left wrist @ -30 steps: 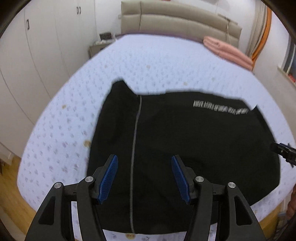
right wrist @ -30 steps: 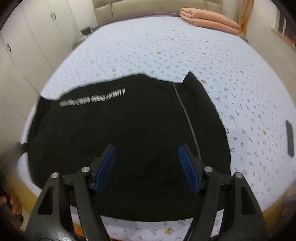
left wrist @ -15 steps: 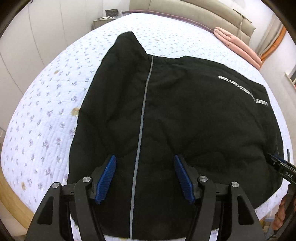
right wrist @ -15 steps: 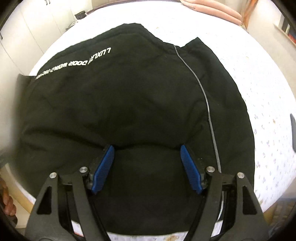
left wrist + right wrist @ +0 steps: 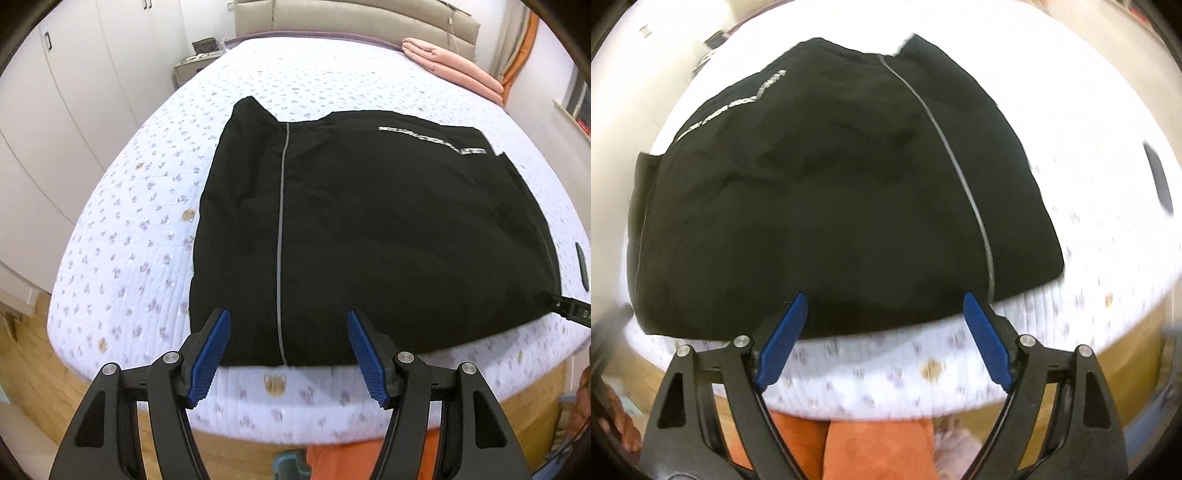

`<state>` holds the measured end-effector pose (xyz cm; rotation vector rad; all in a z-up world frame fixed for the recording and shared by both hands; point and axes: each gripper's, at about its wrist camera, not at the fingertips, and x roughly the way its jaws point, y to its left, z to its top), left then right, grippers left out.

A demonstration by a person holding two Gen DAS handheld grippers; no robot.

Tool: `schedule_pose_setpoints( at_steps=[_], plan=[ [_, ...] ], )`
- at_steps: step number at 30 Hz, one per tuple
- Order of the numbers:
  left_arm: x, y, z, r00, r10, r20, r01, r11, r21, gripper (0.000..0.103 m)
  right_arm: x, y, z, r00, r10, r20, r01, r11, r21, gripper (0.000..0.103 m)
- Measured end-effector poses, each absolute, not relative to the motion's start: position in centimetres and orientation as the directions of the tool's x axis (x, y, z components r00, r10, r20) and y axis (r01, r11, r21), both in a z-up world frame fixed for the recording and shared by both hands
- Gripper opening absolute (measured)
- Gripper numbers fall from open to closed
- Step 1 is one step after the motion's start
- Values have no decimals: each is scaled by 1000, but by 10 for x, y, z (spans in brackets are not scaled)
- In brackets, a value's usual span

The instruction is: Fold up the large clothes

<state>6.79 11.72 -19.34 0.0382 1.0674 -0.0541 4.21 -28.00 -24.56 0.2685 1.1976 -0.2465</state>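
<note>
Left gripper (image 5: 288,345): blue-padded jaws standing spread, nothing between them, hovering over the near hem. Right gripper (image 5: 884,330): jaws have just been opening wider, likewise empty, poised at the same hem. The black padded jacket with a grey zip line (image 5: 362,236) is lying folded and flat on the white floral quilted bedspread (image 5: 122,236), near edge by the bed's foot. Judgement: soft, bulky, slightly slick shell; pinching hem corners through all layers looks best.

Blurred, unreadable print on jacket (image 5: 369,229)
</note>
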Motion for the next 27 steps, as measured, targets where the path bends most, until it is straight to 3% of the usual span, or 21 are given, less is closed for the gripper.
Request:
schedule_pose_setpoints(
  at_steps=[8, 17, 27],
  plan=[
    [21, 98, -136, 564, -5, -826, 106, 992, 66, 68, 0, -272, -206, 384, -78, -920, 382, 920, 81, 85],
    [-22, 90, -45, 711, -33, -702, 115, 991, 70, 68, -40, -226, -98, 593, -164, -788, 309, 951, 34, 88],
    [-63, 101, 42, 818, -56, -572, 83, 996, 21, 69, -68, -183, -27, 733, -231, -640, 272, 962, -35, 97]
  ],
)
